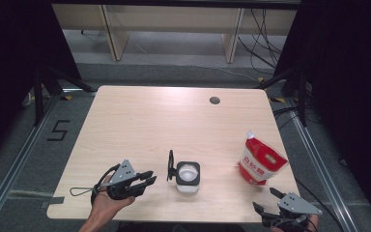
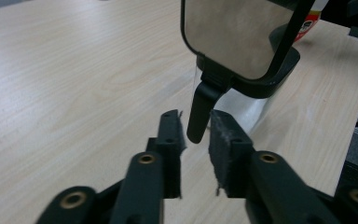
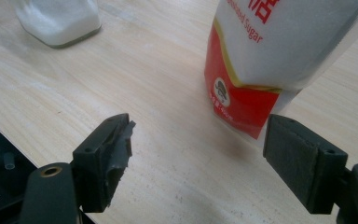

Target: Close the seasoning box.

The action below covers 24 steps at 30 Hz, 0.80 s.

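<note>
While nearly closed, the left claw [image 2: 197,135] flanks the jar's latch [image 2: 199,114].

Most of the table [image 1: 140,121] is bare wood, so there's loads of passing room across the far half. Up front, the clear jar [image 1: 188,177] with its flipped-up lid [image 1: 170,165] sits mid-table, and the red-and-white sugar bag [image 1: 261,162] stands off right, with a wide gap between them.

sugar bag [image 3: 279,51]: "Sugar" (red Chinese characters above) | floor [image 1: 38,145]: "5"
</note>
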Available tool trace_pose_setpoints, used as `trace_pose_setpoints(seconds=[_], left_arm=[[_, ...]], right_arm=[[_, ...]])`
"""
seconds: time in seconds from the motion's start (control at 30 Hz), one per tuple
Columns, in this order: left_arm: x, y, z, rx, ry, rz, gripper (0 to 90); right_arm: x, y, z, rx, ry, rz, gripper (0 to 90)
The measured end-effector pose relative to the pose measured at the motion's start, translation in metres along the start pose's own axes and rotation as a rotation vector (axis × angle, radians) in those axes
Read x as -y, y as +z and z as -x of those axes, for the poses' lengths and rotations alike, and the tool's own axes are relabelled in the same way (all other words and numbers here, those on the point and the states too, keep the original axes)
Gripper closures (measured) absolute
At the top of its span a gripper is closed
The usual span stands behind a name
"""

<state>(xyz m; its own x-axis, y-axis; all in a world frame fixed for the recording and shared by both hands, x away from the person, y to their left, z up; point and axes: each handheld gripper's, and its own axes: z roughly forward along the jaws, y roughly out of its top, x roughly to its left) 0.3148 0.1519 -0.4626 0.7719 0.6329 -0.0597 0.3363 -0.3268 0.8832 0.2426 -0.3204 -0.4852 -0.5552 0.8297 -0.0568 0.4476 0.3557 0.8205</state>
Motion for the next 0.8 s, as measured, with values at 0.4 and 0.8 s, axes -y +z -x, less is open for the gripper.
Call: trace_pose_setpoints(seconds=[0.4,0.8], left_arm=[[-0.030,0.008,0.011,0.013,0.054,0.019,89.1],[-0.051,0.013,0.014,0.022,0.077,0.055,89.1]], right_arm=[[0.000,0.000,0.000,0.018,-0.020,0.005,24.7],[0.000,0.000,0.000,0.006,-0.012,0.015,25.0]])
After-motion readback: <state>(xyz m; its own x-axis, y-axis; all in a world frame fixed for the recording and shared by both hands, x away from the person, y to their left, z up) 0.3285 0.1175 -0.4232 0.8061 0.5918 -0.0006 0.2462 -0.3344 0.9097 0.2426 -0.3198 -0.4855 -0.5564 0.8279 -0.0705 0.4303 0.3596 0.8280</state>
